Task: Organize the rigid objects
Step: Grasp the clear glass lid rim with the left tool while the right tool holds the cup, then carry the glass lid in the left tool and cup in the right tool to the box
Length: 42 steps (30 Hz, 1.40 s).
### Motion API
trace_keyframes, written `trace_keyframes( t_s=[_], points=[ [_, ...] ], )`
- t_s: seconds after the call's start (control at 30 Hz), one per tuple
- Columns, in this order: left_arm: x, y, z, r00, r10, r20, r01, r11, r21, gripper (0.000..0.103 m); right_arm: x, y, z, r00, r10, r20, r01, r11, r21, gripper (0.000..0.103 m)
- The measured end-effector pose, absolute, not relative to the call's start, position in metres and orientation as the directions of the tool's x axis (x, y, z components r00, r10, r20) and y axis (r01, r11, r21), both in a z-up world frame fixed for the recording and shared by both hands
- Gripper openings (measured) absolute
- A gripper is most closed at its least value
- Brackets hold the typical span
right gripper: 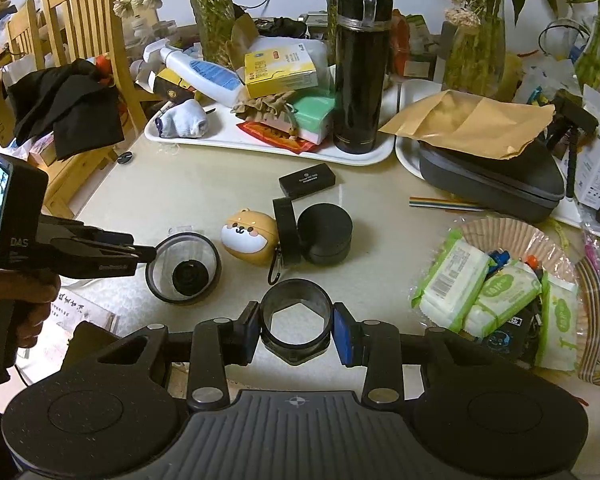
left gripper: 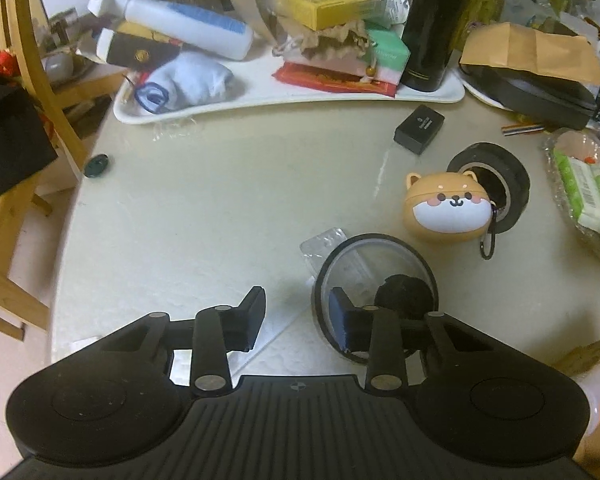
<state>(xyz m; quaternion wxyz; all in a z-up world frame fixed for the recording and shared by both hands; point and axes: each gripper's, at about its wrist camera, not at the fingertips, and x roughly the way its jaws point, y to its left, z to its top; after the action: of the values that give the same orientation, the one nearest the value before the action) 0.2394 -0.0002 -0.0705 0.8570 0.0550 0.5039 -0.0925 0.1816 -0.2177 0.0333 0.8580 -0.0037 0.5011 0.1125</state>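
- Black-rimmed, clear round lid (left gripper: 374, 276) with a black knob in its middle lies flat on the pale table (left gripper: 220, 200), just in front of a small clear plastic packet (left gripper: 324, 242).
- Left gripper (left gripper: 298, 316) stands over the near edge of that lid: one finger is inside the rim, the other outside on bare table. Its jaws are partly open; in the right wrist view its tip (right gripper: 146, 256) meets the rim of the lid (right gripper: 184, 268), but whether the pads actually press it I cannot tell.
- Right gripper (right gripper: 296, 330) has its two blue-padded fingers (right gripper: 343, 334) closed against the sides of a short dark ring-shaped sleeve with a hexagonal opening (right gripper: 296, 320), holding it above the table.
- Tan dog-faced round case (right gripper: 248, 236) with a black carabiner sits just beyond the lid, touching an upright black tape roll (right gripper: 286, 226); a black cylindrical tin (right gripper: 326, 228) stands beside that roll.
- Small black rectangular box (right gripper: 307, 179) lies farther back, before a white tray (right gripper: 260, 144) bearing a tall black flask (right gripper: 362, 64), a yellow carton and a white bottle.
- Paper-lined basket of green-labelled wipe packs (right gripper: 480, 292) sits at the right.
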Motion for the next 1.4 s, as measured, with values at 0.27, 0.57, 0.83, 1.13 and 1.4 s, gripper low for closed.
trace_keyframes(
  t_s=[0.27, 0.57, 0.83, 1.13, 1.4],
  points=[
    [0.244, -0.007, -0.081, 0.451, -0.122, -0.884, 0.229, 0.973, -0.017, 0.019, 0.184, -0.213, 0.032, 0.470, 0.192, -0.862, -0.205, 0.973, 0.105, 0.041],
    [0.242, -0.008, -0.084, 0.454, -0.115, -0.884, 0.209, 0.978, -0.020, 0.007, 0.184, -0.213, 0.032, 0.467, 0.197, -0.862, -0.202, 0.973, 0.113, 0.041],
    [0.245, -0.005, -0.070, 0.462, -0.122, -0.879, 0.177, 0.983, -0.043, 0.007, 0.184, -0.212, 0.033, 0.471, 0.199, -0.859, -0.201, 0.973, 0.115, 0.041],
    [0.231, -0.018, -0.032, 0.525, -0.137, -0.840, 0.202, 0.979, -0.034, 0.007, 0.183, -0.216, 0.033, 0.469, 0.197, -0.861, -0.181, 0.976, 0.124, 0.041],
    [0.193, -0.016, 0.009, 0.583, -0.185, -0.791, 0.201, 0.976, -0.080, 0.007, 0.171, -0.215, 0.040, 0.476, 0.216, -0.853, -0.162, 0.974, 0.156, 0.041]
  ],
)
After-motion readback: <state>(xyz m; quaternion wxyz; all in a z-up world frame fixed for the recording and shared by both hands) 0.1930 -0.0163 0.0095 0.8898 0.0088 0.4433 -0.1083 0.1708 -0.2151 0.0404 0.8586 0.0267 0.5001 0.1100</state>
